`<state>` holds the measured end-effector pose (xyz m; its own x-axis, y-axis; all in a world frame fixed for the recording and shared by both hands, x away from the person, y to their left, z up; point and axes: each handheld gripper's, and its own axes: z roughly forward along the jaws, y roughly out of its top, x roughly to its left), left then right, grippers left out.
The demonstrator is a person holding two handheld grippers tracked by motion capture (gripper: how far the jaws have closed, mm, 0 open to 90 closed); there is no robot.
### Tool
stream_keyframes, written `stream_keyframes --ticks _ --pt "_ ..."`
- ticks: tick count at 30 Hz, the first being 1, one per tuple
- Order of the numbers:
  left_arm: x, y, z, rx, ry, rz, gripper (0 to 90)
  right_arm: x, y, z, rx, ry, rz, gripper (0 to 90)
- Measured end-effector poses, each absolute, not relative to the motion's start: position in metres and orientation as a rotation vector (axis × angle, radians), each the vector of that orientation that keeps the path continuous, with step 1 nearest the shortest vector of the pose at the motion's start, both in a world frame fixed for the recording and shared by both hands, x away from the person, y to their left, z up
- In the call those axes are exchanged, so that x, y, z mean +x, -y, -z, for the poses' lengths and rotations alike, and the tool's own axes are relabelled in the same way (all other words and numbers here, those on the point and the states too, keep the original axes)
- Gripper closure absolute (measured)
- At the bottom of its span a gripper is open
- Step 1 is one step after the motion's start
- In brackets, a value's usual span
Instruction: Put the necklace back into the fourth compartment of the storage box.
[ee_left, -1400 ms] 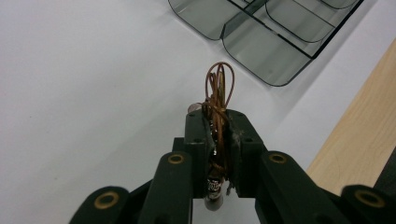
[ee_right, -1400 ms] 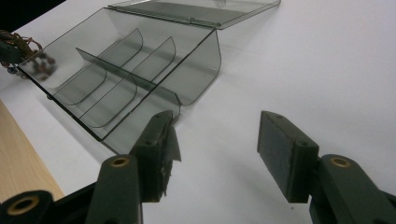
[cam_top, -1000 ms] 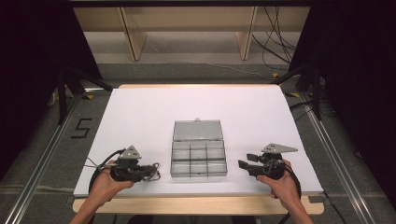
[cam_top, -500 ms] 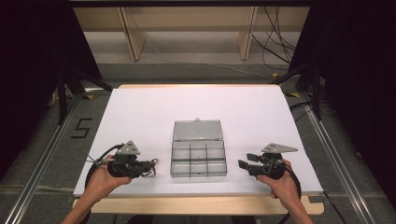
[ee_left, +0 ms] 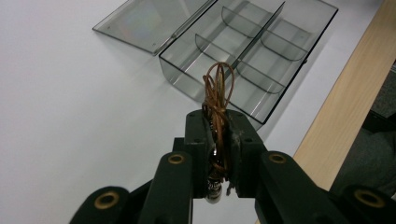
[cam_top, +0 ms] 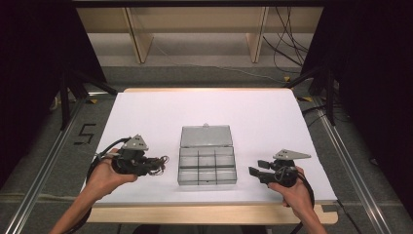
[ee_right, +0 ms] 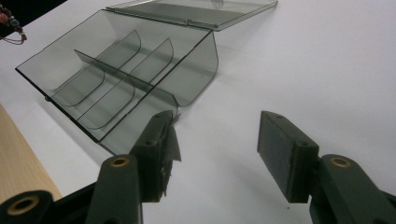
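Taking the clear compartment box (cam_top: 207,165) as the landmark, the left claw (cam_top: 155,165) is seen just to its left, raised off the white worktop (cam_top: 146,112) and aimed level toward the box's near-left corner. Its jaws are pinched narrow on a tangle of thin brown cord (ee_left: 217,93), probably a beaded string or bracelet, though the bundle is too small and knotted to be named with certainty. In the left gripper view the cord's loops are seen standing out past the jaw tips, with the box (ee_left: 252,60) lying straight ahead and slightly to the right, its long dividers running away from the claw. The open lid (cam_top: 205,136) is laid flat on the worktop behind the box, so the compartments are exposed from above. The cord is therefore held well within reach of the left column of compartments, and the left hand (cam_top: 102,178) is plainly the nearer one for a drop there; a short carry rightward over the near wall would seem to be called for.

To the right of the box, the right claw (cam_top: 254,168) is held low, pointing left at the box's right wall. Its jaws are spread fairly wide with nothing gripped between them, and the right hand (cam_top: 292,192) is rested at the worktop's front edge.
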<state>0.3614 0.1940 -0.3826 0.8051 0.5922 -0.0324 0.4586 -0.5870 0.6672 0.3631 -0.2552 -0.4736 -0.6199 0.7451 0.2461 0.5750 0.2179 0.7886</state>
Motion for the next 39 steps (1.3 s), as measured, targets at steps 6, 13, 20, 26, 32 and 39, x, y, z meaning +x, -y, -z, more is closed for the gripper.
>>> stream_keyframes --ticks 6,13,20,26,32,39 --pt "0.364 -0.18 0.372 2.32 -0.74 -0.24 79.1 0.363 0.256 0.473 1.268 -2.298 -1.358 47.3" --pt "0.368 -0.16 0.369 2.342 -0.699 -0.226 79.0 0.363 0.256 0.474 1.277 -2.296 -1.365 47.3" --pt "0.373 -0.142 0.373 2.372 -0.652 -0.197 79.0 0.364 0.257 0.474 1.266 -2.283 -1.376 47.3" --pt "0.377 -0.132 0.375 2.382 -0.635 -0.185 79.0 0.364 0.257 0.474 1.262 -2.28 -1.375 47.3" --pt "0.381 -0.122 0.385 2.412 -0.621 -0.167 79.0 0.363 0.257 0.474 1.265 -2.282 -1.374 47.2" --pt "0.387 -0.114 0.4 2.443 -0.624 -0.137 79.0 0.363 0.257 0.474 1.264 -2.285 -1.375 47.2"
